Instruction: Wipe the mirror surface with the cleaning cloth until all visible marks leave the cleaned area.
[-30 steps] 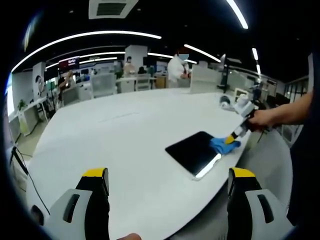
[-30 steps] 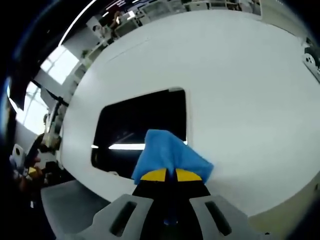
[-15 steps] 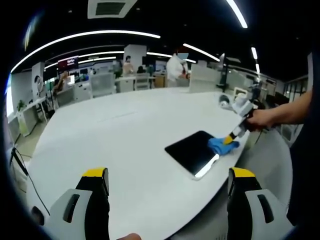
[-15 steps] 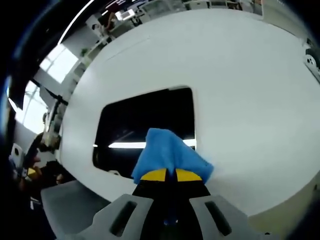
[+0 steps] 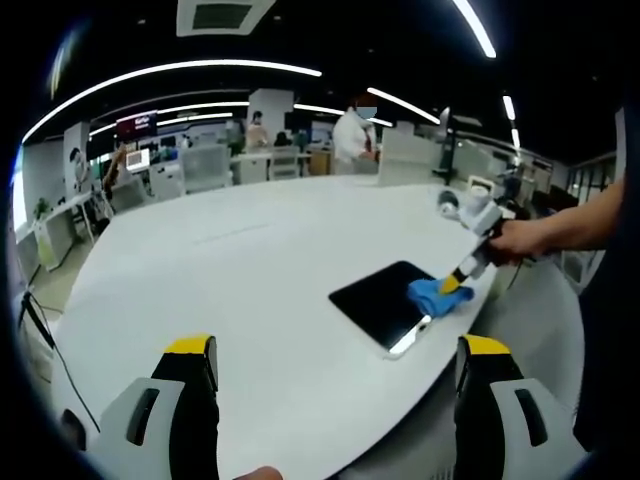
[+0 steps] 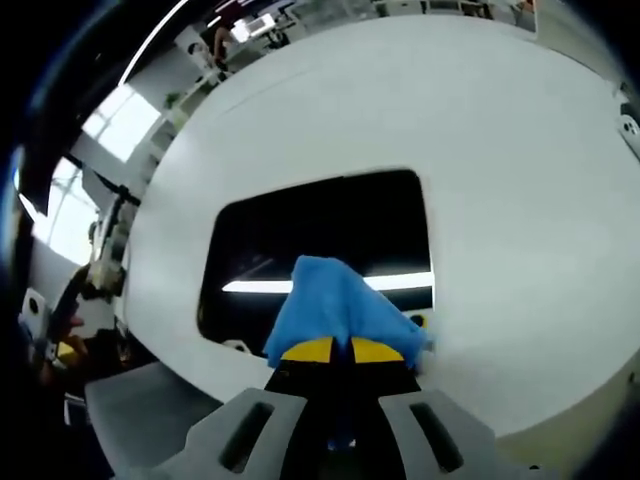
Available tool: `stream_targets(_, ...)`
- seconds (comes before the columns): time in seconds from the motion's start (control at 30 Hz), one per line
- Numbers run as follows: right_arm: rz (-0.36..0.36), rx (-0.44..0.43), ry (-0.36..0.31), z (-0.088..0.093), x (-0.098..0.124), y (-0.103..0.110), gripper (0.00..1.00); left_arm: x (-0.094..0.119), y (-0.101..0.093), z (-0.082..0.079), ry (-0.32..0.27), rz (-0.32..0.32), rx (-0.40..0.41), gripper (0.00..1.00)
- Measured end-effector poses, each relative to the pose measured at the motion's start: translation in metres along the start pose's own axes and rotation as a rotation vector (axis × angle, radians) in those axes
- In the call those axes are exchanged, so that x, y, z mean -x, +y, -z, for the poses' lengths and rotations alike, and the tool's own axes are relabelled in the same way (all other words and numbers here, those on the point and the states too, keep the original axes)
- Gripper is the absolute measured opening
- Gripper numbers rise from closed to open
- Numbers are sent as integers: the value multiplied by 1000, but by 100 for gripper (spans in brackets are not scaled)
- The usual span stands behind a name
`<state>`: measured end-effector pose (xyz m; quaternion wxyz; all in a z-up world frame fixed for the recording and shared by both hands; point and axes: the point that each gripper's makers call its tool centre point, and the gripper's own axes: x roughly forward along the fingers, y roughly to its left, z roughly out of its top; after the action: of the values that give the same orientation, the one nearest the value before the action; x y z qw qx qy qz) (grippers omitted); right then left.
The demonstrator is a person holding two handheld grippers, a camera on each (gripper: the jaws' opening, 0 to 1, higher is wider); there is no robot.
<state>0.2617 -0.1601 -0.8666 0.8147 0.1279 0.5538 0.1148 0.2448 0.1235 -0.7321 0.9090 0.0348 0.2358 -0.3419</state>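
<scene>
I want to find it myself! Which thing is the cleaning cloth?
Look at the big white table, then find the dark flat mirror lying near its edge. The cloth is the soft, bright blue bundle on that mirror, pinched in the right tool; nothing else there is blue.

Mirror (image 5: 382, 303) flat on table (image 5: 230, 290) near its edge, cleaning cloth (image 5: 436, 297) on mirror's corner
</scene>
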Motion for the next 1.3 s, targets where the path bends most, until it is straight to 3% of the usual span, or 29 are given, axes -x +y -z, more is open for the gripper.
stream_targets(1.3,-32,48,23,2,-20,54,0,1,-10,15,-2,35,16,100)
